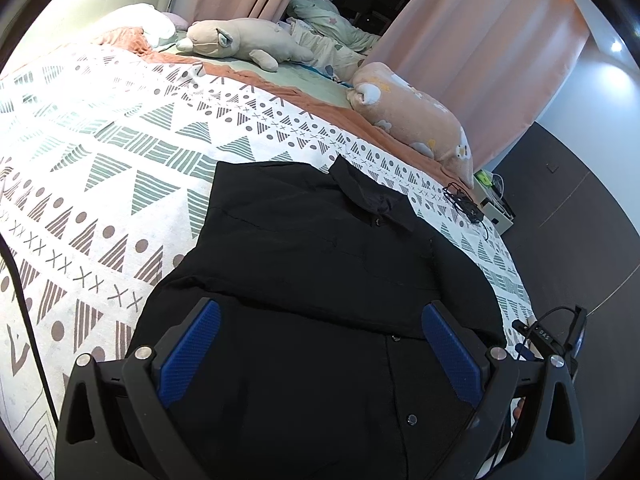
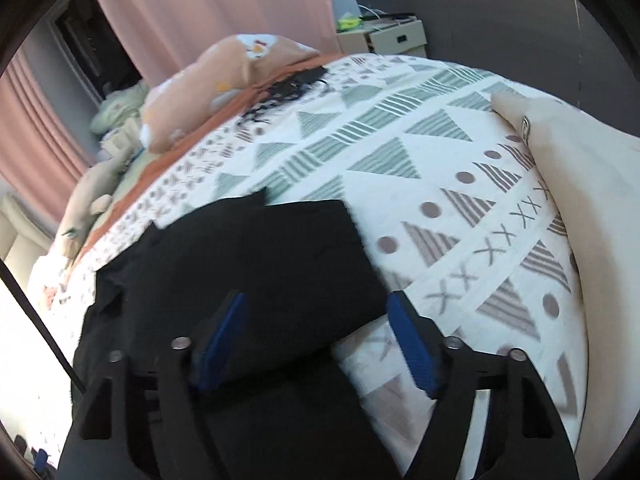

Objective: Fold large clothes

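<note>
A black button-up shirt (image 1: 304,264) lies flat on the patterned bedspread (image 1: 100,168), collar toward the far side, one sleeve folded across its chest. My left gripper (image 1: 320,320) hangs open above the shirt's lower front, holding nothing. In the right wrist view the same shirt (image 2: 240,264) lies partly folded on the bedspread (image 2: 440,184). My right gripper (image 2: 316,320) is open over the shirt's near edge, its right fingertip (image 2: 400,312) above the bedspread. The view is blurred.
A plush animal (image 1: 240,42) and a pink rolled blanket (image 1: 412,112) lie at the far side of the bed. A black tangle of cables (image 1: 464,200) sits near the bed's edge. A bedside cabinet (image 2: 384,36) stands by the dark wall. A cream pillow (image 2: 580,168) lies at right.
</note>
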`<action>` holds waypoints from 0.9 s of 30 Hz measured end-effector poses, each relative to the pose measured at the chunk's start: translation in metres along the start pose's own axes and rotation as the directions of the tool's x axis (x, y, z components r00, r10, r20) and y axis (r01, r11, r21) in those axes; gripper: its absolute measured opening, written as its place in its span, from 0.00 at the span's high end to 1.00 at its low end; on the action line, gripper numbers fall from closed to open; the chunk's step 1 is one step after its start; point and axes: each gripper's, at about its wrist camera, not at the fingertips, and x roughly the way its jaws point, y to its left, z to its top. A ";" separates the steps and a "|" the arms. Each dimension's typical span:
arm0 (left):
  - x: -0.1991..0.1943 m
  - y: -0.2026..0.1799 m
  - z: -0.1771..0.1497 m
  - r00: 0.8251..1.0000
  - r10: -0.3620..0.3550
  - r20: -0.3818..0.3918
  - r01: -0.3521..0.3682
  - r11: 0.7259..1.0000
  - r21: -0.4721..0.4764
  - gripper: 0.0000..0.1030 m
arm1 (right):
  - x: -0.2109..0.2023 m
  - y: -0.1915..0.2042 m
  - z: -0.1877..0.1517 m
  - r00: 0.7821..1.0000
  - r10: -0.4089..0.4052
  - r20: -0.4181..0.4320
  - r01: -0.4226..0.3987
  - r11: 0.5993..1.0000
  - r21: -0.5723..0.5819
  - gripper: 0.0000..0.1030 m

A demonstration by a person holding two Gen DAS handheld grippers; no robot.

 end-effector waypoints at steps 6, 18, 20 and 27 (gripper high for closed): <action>0.004 -0.002 -0.001 1.000 0.019 -0.009 -0.019 1.000 0.007 0.00 | 0.033 0.001 -0.005 0.998 -0.025 -0.049 0.024 1.000 -0.011 0.35; 0.007 -0.009 -0.003 1.000 0.014 -0.013 -0.014 1.000 0.020 0.00 | 0.043 0.020 -0.023 0.993 -0.053 -0.104 0.036 0.986 -0.166 0.77; 0.004 -0.009 -0.002 1.000 0.006 -0.007 -0.006 1.000 0.019 0.00 | 0.030 0.018 -0.023 0.995 -0.020 -0.096 0.005 0.989 -0.146 0.78; -0.009 0.000 0.004 0.999 -0.024 0.023 0.024 1.000 -0.016 0.00 | -0.026 0.047 -0.021 0.994 0.107 -0.009 -0.108 0.984 -0.145 0.80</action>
